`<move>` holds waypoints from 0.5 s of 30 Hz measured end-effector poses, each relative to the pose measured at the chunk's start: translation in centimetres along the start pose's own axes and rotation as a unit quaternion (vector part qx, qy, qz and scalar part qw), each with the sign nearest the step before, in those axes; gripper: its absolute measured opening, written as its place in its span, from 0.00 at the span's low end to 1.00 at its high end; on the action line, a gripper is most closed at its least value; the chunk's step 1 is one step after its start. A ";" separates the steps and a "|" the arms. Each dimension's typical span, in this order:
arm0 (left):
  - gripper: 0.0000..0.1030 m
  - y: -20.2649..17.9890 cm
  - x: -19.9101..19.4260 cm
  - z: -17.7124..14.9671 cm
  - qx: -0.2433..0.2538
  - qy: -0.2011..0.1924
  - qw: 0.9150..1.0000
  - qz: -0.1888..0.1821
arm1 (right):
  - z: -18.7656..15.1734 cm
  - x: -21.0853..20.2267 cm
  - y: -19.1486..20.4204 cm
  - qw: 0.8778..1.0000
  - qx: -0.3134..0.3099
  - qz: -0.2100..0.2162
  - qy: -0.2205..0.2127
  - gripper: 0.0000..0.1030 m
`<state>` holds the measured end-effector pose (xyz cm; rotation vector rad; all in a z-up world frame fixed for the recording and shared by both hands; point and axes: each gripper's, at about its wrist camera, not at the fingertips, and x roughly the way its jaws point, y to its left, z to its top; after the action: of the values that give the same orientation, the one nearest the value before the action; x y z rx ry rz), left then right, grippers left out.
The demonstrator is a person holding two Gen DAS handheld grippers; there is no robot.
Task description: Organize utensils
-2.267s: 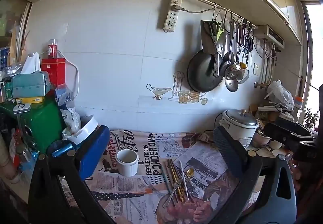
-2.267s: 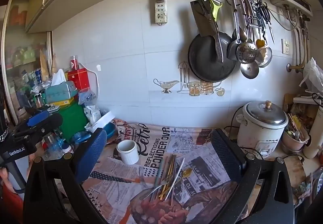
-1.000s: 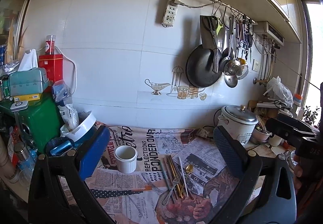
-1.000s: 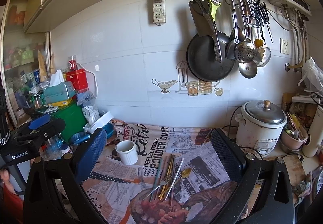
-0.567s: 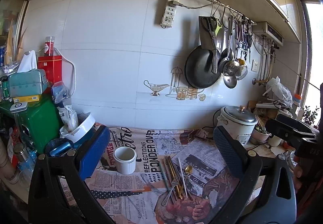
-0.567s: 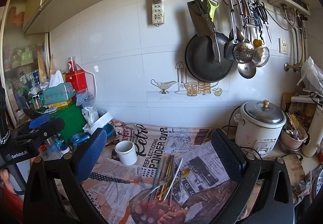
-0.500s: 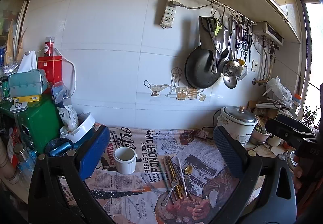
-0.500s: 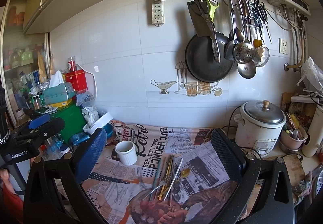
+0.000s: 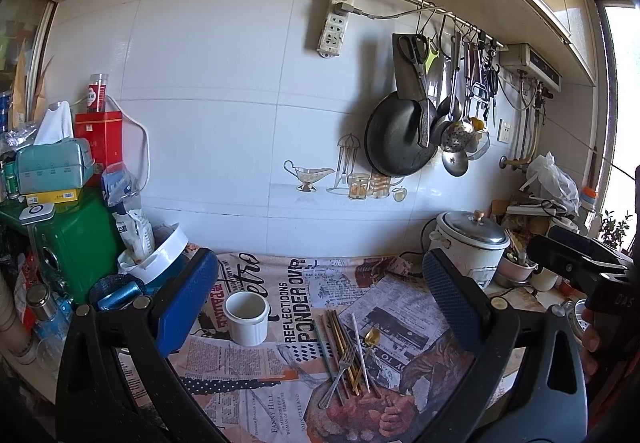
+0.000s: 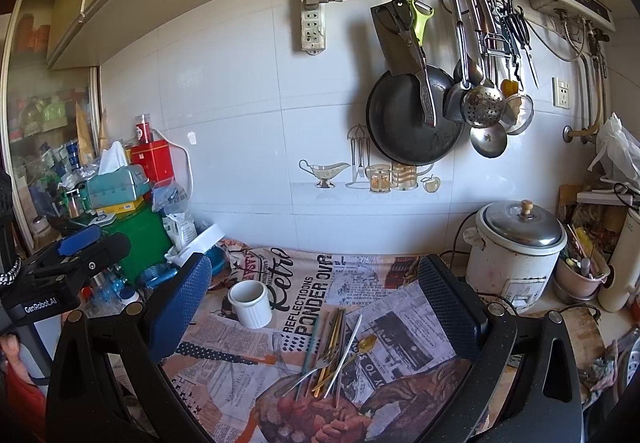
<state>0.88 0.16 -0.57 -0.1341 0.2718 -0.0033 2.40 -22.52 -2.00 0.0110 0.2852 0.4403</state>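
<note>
A loose pile of utensils [image 9: 347, 353] [image 10: 334, 353] lies on the newspaper-print cloth [image 9: 304, 295]: a silver fork, gold chopsticks, a gold spoon and a pale stick. A white ceramic cup [image 9: 245, 317] [image 10: 250, 303] stands empty to their left. My left gripper [image 9: 320, 307] hovers open above the cloth, its fingers straddling cup and utensils from well back. My right gripper [image 10: 316, 307] is open too, at a similar distance. Each gripper shows at the edge of the other's view.
A white rice cooker [image 9: 470, 247] [image 10: 516, 247] stands at the right. A green box [image 9: 76, 239] with a tissue pack, bags and a white bowl crowd the left. A black pan [image 10: 412, 119], ladles and scissors hang on the tiled wall.
Both views drifted slightly between the earliest frames and now; in the last half second almost nothing moves. Both grippers stay open. The utensils and cup lie where they were.
</note>
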 end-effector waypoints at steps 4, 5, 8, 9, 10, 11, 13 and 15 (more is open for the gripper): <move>1.00 0.0 0.0 0.0 0.000 0.000 1.000 0.000 | 0.1 -0.1 -0.1 1.000 0.000 0.000 -0.001 1.00; 1.00 0.0 0.0 0.0 0.000 0.000 1.000 -0.001 | 0.1 -0.1 -0.1 1.000 0.000 0.001 -0.001 1.00; 1.00 -0.2 0.2 0.3 0.000 0.000 1.000 -0.001 | 0.2 0.0 -0.3 1.000 0.001 0.000 0.000 1.00; 1.00 -0.2 0.2 0.3 0.000 0.000 1.000 -0.001 | 0.2 0.1 -0.3 1.000 0.001 -0.001 0.000 1.00; 1.00 -0.4 0.2 0.5 0.000 0.001 1.000 -0.001 | 0.2 0.2 -0.4 1.000 0.002 -0.001 0.001 1.00; 1.00 -0.5 0.4 0.6 0.000 0.002 1.000 -0.001 | 0.1 0.4 -0.6 1.000 0.003 -0.001 0.003 1.00; 1.00 -0.6 0.9 0.7 0.000 0.006 1.000 0.001 | 0.0 0.7 -0.8 1.000 0.005 -0.003 0.007 1.00; 1.00 -0.7 1.8 0.6 0.001 0.014 1.000 0.005 | -0.2 1.3 -1.2 1.000 0.007 -0.005 0.014 1.00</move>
<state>2.76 -0.53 -0.36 -0.1303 0.2999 0.0044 4.03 -23.07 -2.62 0.0171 0.3158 0.4281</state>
